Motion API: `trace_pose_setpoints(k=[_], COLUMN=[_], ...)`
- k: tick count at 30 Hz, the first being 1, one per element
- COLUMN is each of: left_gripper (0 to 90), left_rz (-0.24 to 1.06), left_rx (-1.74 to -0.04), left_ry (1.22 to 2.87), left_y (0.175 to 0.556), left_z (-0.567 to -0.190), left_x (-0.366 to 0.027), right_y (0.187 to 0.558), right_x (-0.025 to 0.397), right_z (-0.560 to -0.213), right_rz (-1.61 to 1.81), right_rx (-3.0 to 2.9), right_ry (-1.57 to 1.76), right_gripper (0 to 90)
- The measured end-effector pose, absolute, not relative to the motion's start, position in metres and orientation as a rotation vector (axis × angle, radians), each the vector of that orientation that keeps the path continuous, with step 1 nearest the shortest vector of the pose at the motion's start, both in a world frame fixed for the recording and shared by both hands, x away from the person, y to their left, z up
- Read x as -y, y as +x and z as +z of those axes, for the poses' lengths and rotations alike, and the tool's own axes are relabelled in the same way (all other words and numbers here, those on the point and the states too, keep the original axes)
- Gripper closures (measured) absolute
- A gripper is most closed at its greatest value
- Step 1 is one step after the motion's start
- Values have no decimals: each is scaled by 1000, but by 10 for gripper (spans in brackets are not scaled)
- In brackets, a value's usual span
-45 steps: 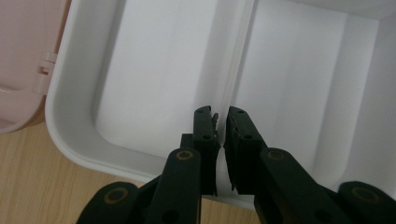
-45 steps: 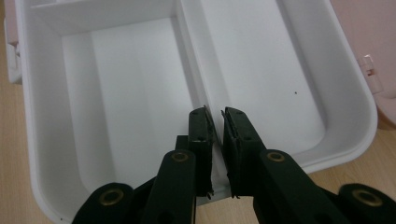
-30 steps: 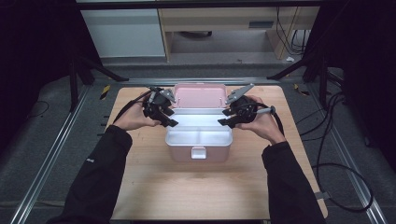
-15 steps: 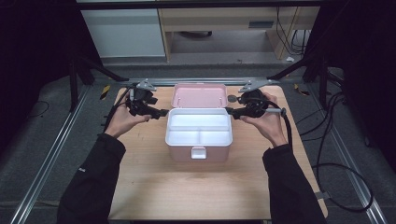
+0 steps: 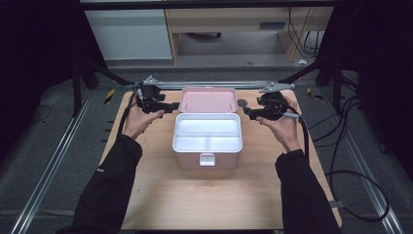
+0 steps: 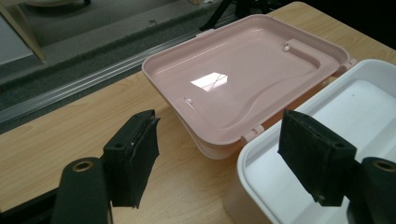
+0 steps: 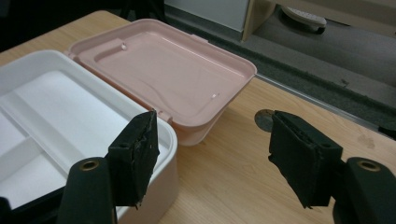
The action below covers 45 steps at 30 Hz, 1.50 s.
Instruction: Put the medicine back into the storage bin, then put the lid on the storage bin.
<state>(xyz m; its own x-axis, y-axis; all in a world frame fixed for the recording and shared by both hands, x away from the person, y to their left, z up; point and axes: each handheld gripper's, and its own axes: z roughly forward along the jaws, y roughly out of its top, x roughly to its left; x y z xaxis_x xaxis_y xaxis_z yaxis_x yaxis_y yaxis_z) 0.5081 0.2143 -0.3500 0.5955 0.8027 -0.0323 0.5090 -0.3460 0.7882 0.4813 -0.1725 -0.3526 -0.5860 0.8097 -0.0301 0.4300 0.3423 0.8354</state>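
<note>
Wooden tabletop (image 5: 160, 195) is carrying the work, with a metal rail running along its far edge and dark floor lying beyond. One storage box (image 5: 208, 141) is sitting between the two tools, its pink lid (image 5: 208, 100) lying swung fully back and flat behind the white tray (image 5: 207, 135); laid that way, the lid is leaving the tray's compartments reachable from above. I am counting three compartments in the tray: one long one at the back and two smaller ones toward the person, all looking empty. One white latch (image 5: 206, 159) is hanging on the box's near face.

Left gripper (image 5: 160, 108) is hovering just off the lid's corner with its jaws standing wide apart and nothing between them; in the left gripper view the lid is lying ahead of the jaws and the tray's rim is sitting beside the right jaw. Right gripper (image 5: 251, 113) is hanging likewise at the lid's opposite corner, jaws spread and empty. One small round disc (image 7: 264, 119), perhaps a coin, is lying on the wood just ahead of its right jaw. Held symmetrically, both tools are probably standing clear of the opened box.
</note>
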Motion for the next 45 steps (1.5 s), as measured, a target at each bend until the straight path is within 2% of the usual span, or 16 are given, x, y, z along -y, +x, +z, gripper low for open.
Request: trace_pose_setpoints(k=[11, 20, 28, 39, 45], left_gripper=[271, 276, 273, 263, 287], left_rz=[477, 461, 462, 428, 393], left_rx=[-1074, -1094, -1130, -1135, -1135], left_ry=[2040, 1982, 1987, 2002, 2018], left_y=[532, 545, 558, 561, 566], left_z=[-363, -373, -387, -396, -403], left_x=[-210, -209, -212, -202, -192], right_y=[503, 528, 553, 564, 566], right_x=[170, 154, 137, 123, 123], right_z=[-364, -369, -387, -395, -402], right_rz=[1187, 1179, 1180, 1167, 1119], right_rx=[-2112, -2109, -2113, -2153, -2209], right_ry=[1165, 1166, 1202, 1211, 1221], right_gripper=[320, 307, 304, 300, 300])
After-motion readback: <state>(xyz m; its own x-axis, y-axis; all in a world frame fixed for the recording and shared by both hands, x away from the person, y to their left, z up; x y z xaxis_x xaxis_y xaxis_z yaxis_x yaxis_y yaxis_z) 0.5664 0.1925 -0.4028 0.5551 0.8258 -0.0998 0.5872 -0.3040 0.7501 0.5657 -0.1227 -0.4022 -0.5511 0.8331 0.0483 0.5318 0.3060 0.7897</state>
